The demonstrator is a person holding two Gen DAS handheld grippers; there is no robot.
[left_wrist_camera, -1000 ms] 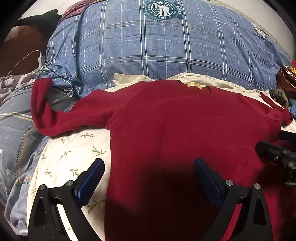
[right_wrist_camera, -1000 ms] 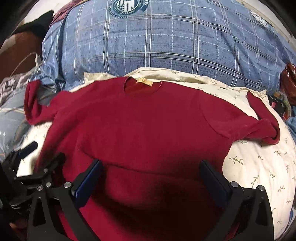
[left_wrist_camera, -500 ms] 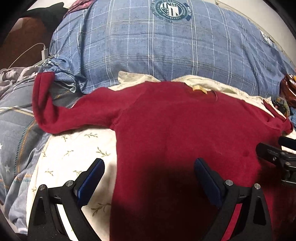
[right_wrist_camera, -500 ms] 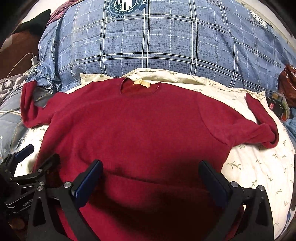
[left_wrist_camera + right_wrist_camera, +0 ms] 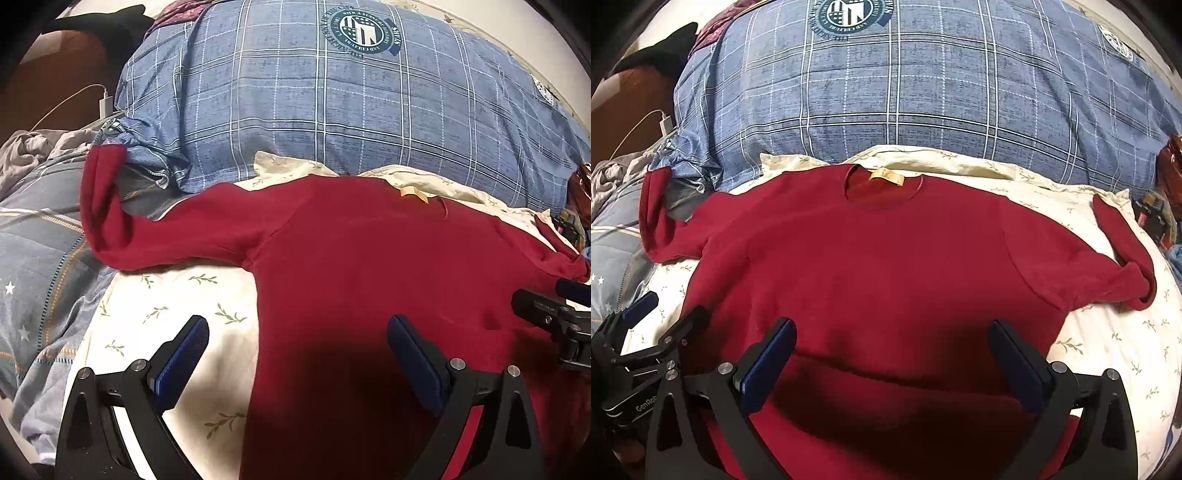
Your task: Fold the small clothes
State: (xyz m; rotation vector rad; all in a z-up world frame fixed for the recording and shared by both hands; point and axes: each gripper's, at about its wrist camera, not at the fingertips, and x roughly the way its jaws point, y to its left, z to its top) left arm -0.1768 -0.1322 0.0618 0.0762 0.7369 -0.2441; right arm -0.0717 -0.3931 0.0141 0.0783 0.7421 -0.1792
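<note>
A dark red long-sleeved sweater (image 5: 879, 266) lies spread flat, neck away from me, on a cream leaf-print cloth (image 5: 1108, 339). A tan label (image 5: 886, 178) shows at its collar. Its left sleeve (image 5: 110, 229) bends up against the bedding; its right sleeve (image 5: 1123, 251) is doubled back. My left gripper (image 5: 295, 354) is open, hovering over the sweater's left side edge (image 5: 258, 332), holding nothing. Over the lower middle of the body my right gripper (image 5: 894, 362) is open too, with nothing between its fingers. In the right wrist view the left gripper (image 5: 639, 332) shows at lower left.
A big blue plaid pillow (image 5: 923, 92) with a round crest fills the back. Grey-blue striped bedding (image 5: 37, 277) lies to the left, with a white charger and cable (image 5: 105, 105) behind it. Dark red and colourful small items (image 5: 1160, 206) sit at the right edge.
Both grippers have drawn back a little from the sweater, which now shows slightly farther off. The left view has shifted leftward. The sweater itself has not moved.
</note>
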